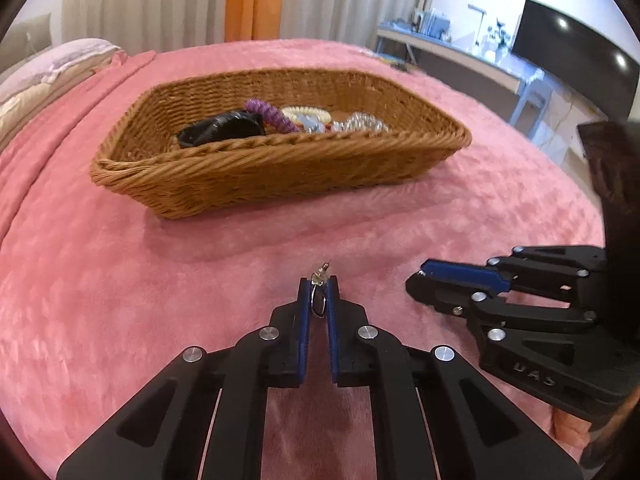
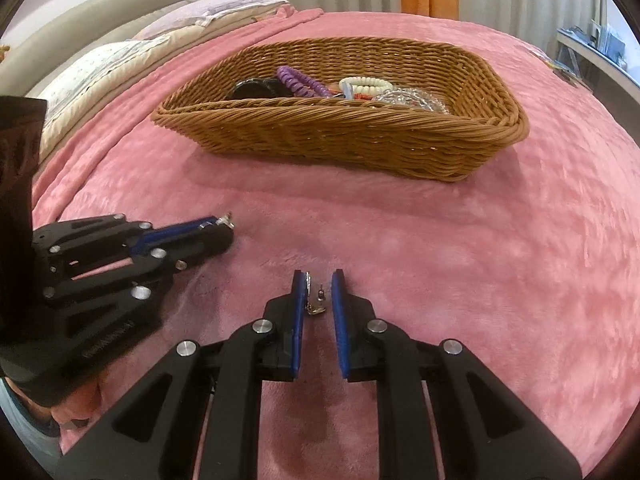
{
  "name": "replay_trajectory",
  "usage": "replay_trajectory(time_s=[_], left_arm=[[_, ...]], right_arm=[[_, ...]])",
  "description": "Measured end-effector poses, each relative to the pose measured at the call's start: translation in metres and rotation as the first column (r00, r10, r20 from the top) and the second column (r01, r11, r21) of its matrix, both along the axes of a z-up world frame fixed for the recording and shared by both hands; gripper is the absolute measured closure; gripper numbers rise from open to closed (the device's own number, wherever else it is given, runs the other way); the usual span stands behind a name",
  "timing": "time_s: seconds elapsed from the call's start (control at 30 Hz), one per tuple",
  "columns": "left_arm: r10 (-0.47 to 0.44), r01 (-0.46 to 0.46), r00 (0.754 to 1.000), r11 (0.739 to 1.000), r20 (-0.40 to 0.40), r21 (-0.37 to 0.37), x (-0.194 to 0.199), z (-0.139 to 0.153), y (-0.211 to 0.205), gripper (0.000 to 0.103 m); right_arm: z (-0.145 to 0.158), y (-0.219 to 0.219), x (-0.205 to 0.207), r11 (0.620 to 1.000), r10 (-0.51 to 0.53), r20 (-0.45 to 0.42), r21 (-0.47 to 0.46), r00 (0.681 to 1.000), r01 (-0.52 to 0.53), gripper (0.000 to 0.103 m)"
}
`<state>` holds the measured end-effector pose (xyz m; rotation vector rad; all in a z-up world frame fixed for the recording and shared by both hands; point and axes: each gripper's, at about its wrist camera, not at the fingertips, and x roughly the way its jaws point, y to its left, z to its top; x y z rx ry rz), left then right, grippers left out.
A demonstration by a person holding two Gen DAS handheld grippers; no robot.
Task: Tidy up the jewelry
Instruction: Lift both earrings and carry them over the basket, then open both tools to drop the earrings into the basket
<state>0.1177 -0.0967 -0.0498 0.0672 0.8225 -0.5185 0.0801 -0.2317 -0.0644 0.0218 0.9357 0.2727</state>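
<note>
Blue-padded left tool (image 1: 319,286) tilts down pinching an earring (image 1: 319,280); right tool (image 2: 319,282), slightly spread, straddles another earring (image 2: 317,300).

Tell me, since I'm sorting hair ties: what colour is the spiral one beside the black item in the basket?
Purple; the spiral hair tie shows best in the left wrist view.

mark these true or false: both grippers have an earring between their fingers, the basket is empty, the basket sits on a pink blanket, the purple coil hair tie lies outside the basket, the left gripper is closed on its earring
1. Both grippers have an earring between their fingers. True: the left gripper and the right gripper each have one.
2. The basket is empty. False: it holds hair ties and a black item.
3. The basket sits on a pink blanket. True.
4. The purple coil hair tie lies outside the basket. False: it is inside.
5. The left gripper is closed on its earring. True.
</note>
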Motion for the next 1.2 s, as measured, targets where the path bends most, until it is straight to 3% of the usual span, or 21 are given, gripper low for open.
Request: replay_trajectory(time_s=[0.17, 0.5, 0.6, 0.73, 0.93, 1.07, 1.2], left_arm=[[0.019, -0.015, 0.998, 0.998, 0.052, -0.066, -0.008, 0.009, 0.009, 0.098], [0.022, -0.016, 0.996, 0.997, 0.087, -0.074, -0.012, 0.013, 0.010, 0.098], [0.027, -0.018, 0.996, 0.995, 0.090, -0.093, -0.013, 0.015, 0.014, 0.098], [0.018, -0.004, 0.993, 0.992, 0.114, -0.126, -0.018, 0.031, 0.019, 0.098], [0.002, 0.031, 0.980, 0.986, 0.199, -0.163, -0.022, 0.087, 0.021, 0.098], [0.022, 0.024, 0.965, 0.984, 0.262, -0.174, -0.006, 0.122, 0.015, 0.098], [0.043, 0.009, 0.969, 0.978, 0.242, -0.208, 0.029, 0.126, 0.008, 0.098]], right_arm=[[0.000, 0.004, -0.001, 1.000, 0.002, 0.006, -0.024, 1.000, -0.001, 0.087], [0.000, 0.021, -0.005, 0.994, 0.001, 0.042, -0.108, 0.999, 0.004, 0.092], [0.006, 0.020, -0.010, 0.996, -0.001, 0.072, -0.091, 0.997, 0.008, 0.092], [0.032, 0.012, -0.023, 0.999, -0.006, 0.144, -0.035, 0.990, 0.011, 0.092], [0.087, -0.011, -0.023, 0.997, -0.070, 0.235, 0.038, 0.969, 0.063, 0.092], [0.116, -0.016, -0.001, 0.995, -0.099, 0.280, 0.023, 0.955, 0.096, 0.092], [0.128, -0.021, 0.029, 0.993, -0.116, 0.292, 0.058, 0.949, 0.103, 0.092]])
